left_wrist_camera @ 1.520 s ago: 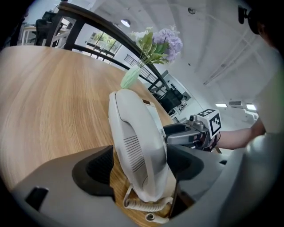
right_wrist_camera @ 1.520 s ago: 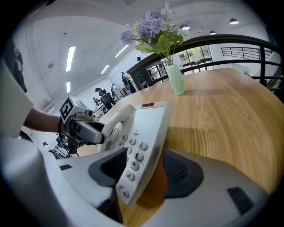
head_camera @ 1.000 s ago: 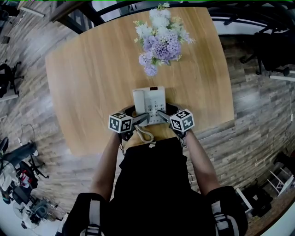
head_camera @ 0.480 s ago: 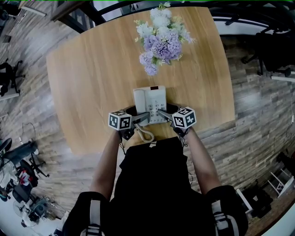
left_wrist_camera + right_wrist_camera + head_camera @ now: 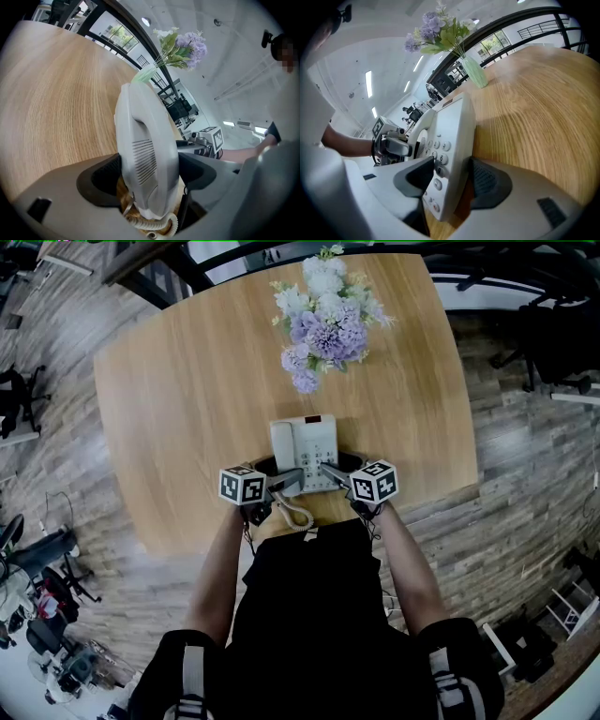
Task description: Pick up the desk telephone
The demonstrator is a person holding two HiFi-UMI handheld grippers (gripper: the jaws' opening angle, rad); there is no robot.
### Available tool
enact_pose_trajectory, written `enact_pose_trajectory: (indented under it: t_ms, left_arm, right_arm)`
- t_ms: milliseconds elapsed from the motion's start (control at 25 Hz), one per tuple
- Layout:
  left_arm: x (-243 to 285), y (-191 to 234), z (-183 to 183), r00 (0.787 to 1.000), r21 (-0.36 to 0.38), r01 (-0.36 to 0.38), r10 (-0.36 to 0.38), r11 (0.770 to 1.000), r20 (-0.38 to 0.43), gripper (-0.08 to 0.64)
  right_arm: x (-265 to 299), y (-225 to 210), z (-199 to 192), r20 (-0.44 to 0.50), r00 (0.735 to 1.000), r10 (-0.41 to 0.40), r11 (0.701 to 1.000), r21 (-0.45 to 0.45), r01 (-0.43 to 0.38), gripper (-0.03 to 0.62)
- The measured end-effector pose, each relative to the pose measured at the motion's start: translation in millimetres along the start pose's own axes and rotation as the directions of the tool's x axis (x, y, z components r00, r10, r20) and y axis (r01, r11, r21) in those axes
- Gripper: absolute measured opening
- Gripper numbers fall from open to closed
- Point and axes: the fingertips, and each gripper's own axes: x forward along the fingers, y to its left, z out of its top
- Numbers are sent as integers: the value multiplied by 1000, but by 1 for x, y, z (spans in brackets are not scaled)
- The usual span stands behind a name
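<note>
clamping the desk telephone (image 5: pixel 305 440): left gripper (image 5: pixel 289 481) at handset (image 5: pixel 147 159), right gripper (image 5: pixel 331 472) at keypad (image 5: pixel 438 161)

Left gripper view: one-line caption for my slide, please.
Left gripper shut on the desk telephone at its handset side, wooden table beneath, purple flowers behind.

Left tool (image 5: pixel 287 481) and right tool (image 5: pixel 330 471) clamped, tips inward

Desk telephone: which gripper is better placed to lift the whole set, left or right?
Probably right: the right gripper has its jaws astride the keypad base, while the left gripper has its jaws round the handset, which would likely lift off alone.
</note>
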Motion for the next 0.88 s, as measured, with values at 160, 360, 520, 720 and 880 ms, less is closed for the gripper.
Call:
enact_pose_trajectory:
  t_ms: [160,360,520,720,880]
  left_arm:
    - [-1,-2,0,1000,25,2,-2,1000,-23,382]
    - [-5,-4,-5,999,54,-4,7,999,-51,382]
    - [-13,-6,-8,999,39,-6,8,999,-36,382]
    - [-26,-10,-2,1000,33,-9,9,999,4,382]
    - [-41,-15,4,1000,77,-14,13,997,20,382]
  right_arm:
    - [-3,2,0,16,1000,-14,1000,2,14,250]
    - [-4,8,-5,21,999,-25,1000,4,25,249]
    - [-4,16,-5,38,999,-25,1000,5,25,249]
    - [-6,28,3,79,997,-24,1000,0,24,247]
    - [-7,42,7,114,993,-24,1000,5,23,247]
